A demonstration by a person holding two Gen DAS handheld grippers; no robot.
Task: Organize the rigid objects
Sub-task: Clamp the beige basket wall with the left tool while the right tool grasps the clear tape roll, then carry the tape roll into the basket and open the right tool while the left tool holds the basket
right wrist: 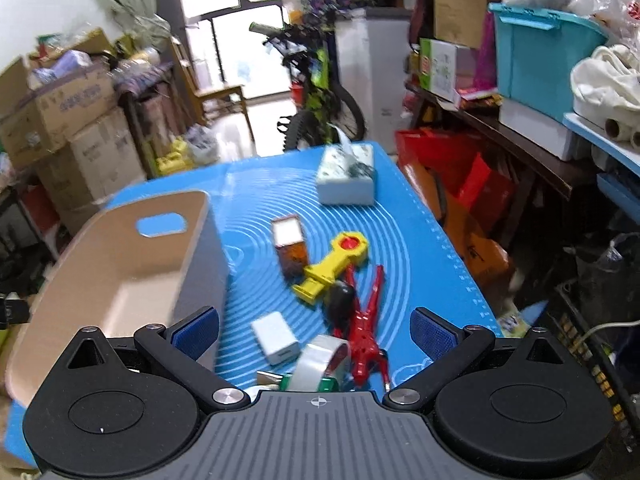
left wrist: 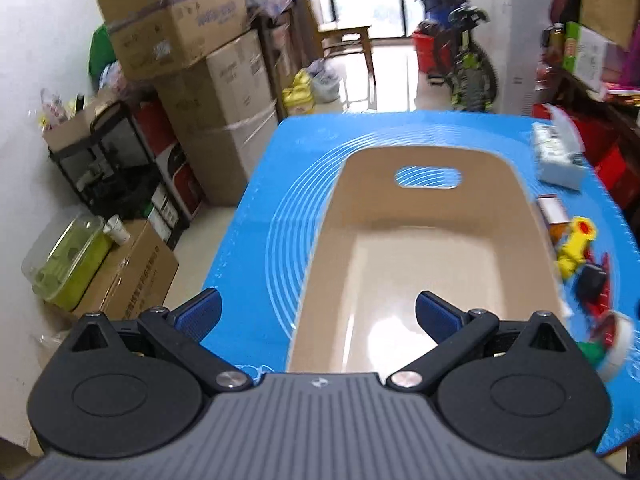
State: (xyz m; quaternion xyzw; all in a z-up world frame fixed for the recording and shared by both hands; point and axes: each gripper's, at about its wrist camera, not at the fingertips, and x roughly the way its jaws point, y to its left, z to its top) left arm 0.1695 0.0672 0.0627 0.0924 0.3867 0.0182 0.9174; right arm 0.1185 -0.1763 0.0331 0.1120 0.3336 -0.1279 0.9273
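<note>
Left gripper point(left wrist: 318, 314) has its blue-padded jaws spread wide with nothing between them, hanging over the near end of the beige plastic bin with the oval handle cutout point(left wrist: 426, 216). The bin looks empty inside and sits on the blue silicone mat with white ring lines point(left wrist: 272, 184). Off to the right of those jaws there's a blurry pile of small stuff along the bin's outer side.

Right gripper point(right wrist: 314, 330) is spread wide too, holding nothing. Right between and just ahead of its jaws: a small white rectangular block point(right wrist: 275, 338), a roll of silvery tape point(right wrist: 320, 364) tipped on edge, and a red plastic toy figure point(right wrist: 366, 330) lying flat with its legs pointing away. A black rounded piece point(right wrist: 340, 298) sits just beyond, touching the figure. Further out is a yellow plastic toy tool with a red-centred round head point(right wrist: 336, 262), then a small brown-and-white carton point(right wrist: 290, 246), and farthest away a white tissue box point(right wrist: 346, 180) near the mat's far edge. The bin is just left of the left jaw, apart from the pile.
</note>
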